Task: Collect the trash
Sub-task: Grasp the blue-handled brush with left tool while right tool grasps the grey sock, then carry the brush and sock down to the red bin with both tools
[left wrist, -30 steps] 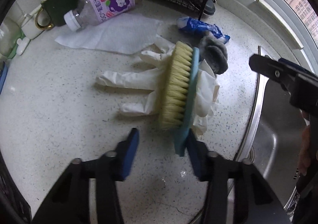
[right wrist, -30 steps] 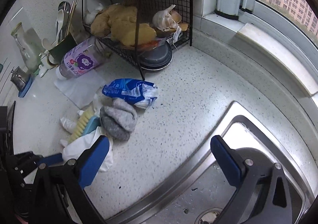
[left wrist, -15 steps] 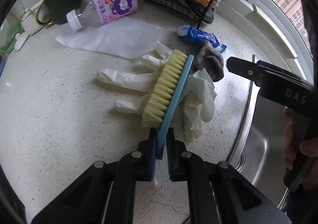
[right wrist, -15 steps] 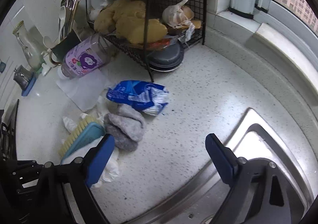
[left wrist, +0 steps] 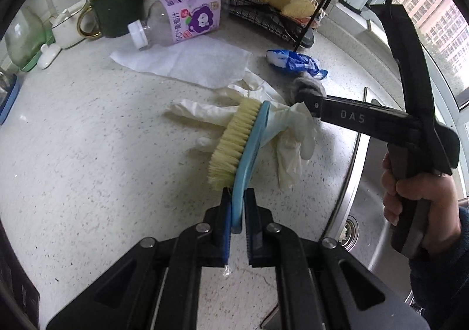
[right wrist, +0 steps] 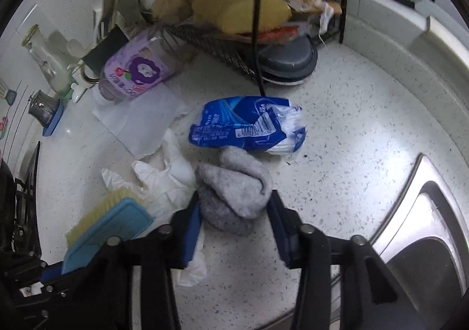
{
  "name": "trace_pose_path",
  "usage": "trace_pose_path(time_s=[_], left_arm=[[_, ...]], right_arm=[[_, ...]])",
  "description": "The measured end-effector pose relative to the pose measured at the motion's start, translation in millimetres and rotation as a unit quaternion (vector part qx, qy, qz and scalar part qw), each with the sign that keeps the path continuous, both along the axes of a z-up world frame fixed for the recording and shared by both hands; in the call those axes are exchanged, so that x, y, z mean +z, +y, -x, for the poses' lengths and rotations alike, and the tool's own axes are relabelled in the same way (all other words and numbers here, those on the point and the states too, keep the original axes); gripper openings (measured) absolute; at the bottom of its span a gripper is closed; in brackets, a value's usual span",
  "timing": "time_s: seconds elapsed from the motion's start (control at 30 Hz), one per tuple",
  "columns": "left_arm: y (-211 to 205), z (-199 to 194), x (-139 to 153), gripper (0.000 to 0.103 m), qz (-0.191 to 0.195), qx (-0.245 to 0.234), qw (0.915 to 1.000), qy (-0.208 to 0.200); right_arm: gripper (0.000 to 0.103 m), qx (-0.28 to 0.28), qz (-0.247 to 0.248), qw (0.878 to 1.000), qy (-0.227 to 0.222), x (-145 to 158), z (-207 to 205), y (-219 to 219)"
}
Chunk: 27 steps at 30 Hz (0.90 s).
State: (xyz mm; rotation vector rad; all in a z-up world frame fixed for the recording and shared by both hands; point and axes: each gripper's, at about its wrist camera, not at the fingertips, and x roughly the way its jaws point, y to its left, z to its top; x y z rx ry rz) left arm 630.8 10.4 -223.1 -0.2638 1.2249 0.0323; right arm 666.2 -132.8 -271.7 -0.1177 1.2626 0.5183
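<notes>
My left gripper is shut on the end of a blue scrub brush with pale bristles, held above white disposable gloves on the speckled counter. My right gripper is open, its fingers on either side of a grey cloth wad; whether they touch it I cannot tell. A crumpled blue wrapper lies just beyond the wad. The brush and gloves show at the left of the right wrist view. The right gripper's body crosses the left wrist view.
A purple-labelled plastic bottle lies on its side by a white paper sheet. A black wire rack holds yellow lumps and garlic. A green mug with utensils stands at the back. The steel sink is at right.
My left gripper closed on the brush and lifted it off the gloves. My right gripper moved forward and down and narrowed around the grey cloth wad.
</notes>
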Motion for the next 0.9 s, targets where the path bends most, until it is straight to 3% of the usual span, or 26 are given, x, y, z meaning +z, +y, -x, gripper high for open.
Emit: trace_pose_path(time_s=[0.23,0.47,0.67,0.9], left_arm=[[1,18,16,0.006,-0.005,-0.001,0.9999,-0.016],[-3,38,33,0.005,-0.007,-0.008,0.9993,-0.035],[-7,67,49,0.005,-0.005,-0.018,0.9982,-0.057],[-8,132,64,0.005,0.000,-0.043,0.9960,-0.079]], right_arm=[[0.035,0.002,0.002,0.999,-0.043,29,23,-2],[0.035,0.001,-0.004,0.999,-0.052,53,57,-7],[0.035,0.001,0.002,0.998,-0.056,68,111,-3],[0.035,-0.015,0.012,0.998,-0.068,89,179,-1]])
